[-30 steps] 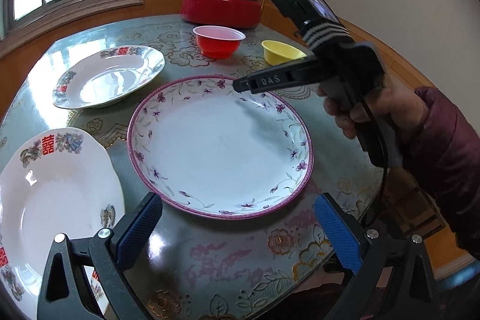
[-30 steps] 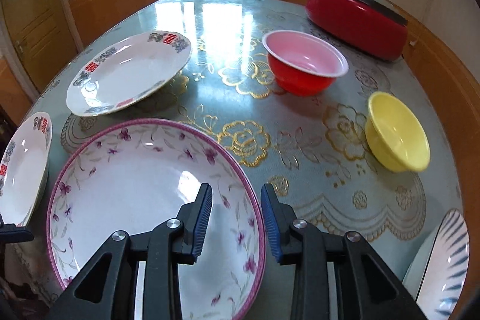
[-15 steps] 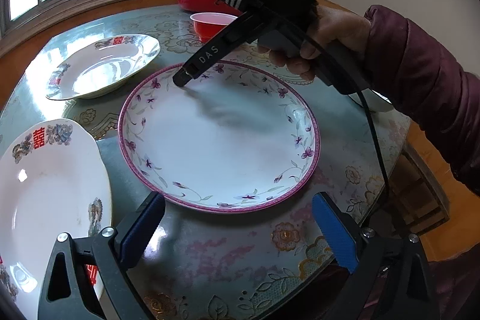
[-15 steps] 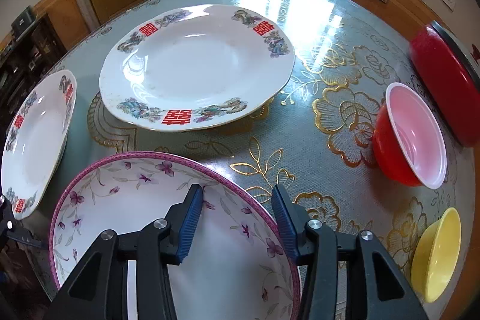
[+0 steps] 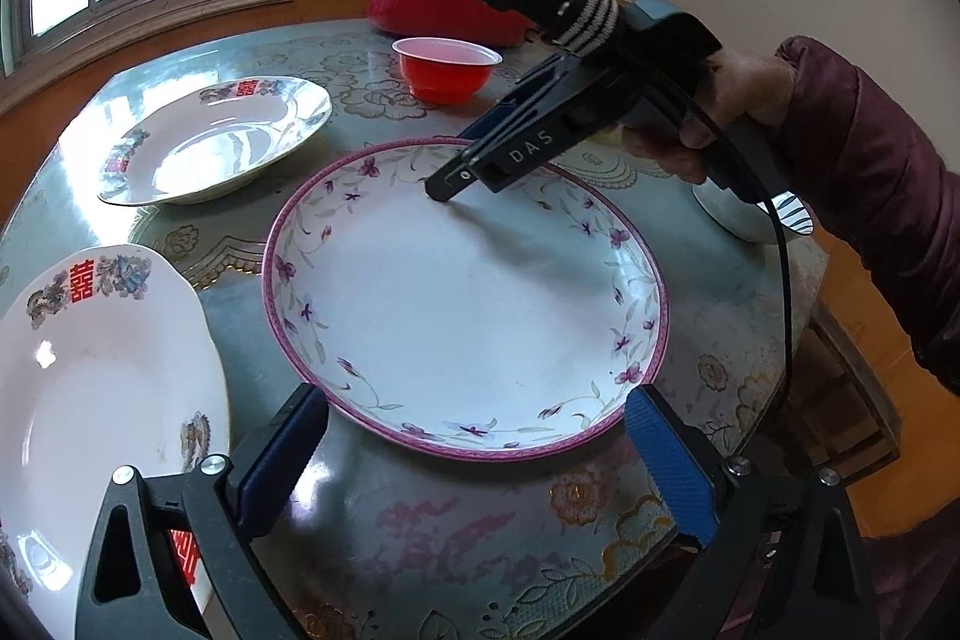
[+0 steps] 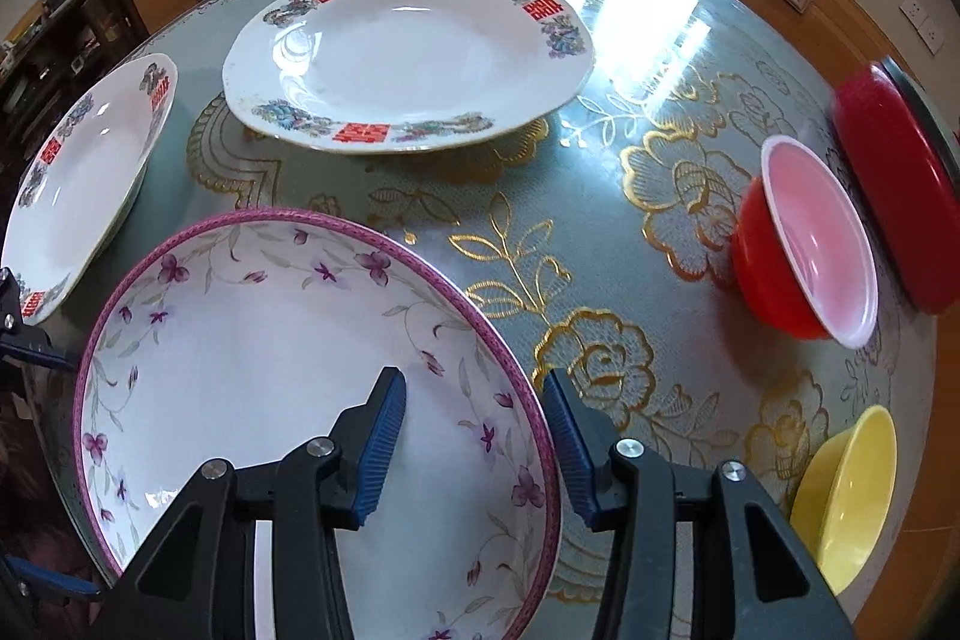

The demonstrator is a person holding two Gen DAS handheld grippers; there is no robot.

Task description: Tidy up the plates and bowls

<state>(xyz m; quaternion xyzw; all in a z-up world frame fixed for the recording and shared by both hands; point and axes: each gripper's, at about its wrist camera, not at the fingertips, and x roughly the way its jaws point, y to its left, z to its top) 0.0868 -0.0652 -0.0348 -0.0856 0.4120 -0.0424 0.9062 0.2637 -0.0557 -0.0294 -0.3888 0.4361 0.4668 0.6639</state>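
Purple-rimmed and sprigged with small violet flowers, the big plate (image 5: 465,301) lies flat at the middle of the round glass-topped table (image 5: 420,514), and both tools are gathered at it. The right gripper (image 6: 474,436) comes down steeply at the plate's 1 o'clock edge, its blue pads (image 6: 384,442) part-way apart and straddling the pink rim: one pad over the white inside, the other outside over the gold-flowered cloth, neither pressing on the rim as far as I can judge from this angle. A hand (image 5: 729,112) in a dark maroon sleeve (image 5: 882,196) holds it. The left gripper (image 5: 480,460) waits at the plate's 6 o'clock edge with its jaws spread wide, wider than the near rim they frame, holding nothing. At 10 o'clock from the flowered plate sits a white plate with red characters (image 5: 207,142), and at 8 o'clock a second white plate (image 5: 102,388) of the same pattern, both apart from it. Beyond, around 12 o'clock, stands a red bowl (image 5: 447,67) with a pale pink inside, and behind it a red lidded pot (image 5: 420,7). A yellow bowl (image 6: 849,490) sits toward 2 o'clock, near the table's edge.
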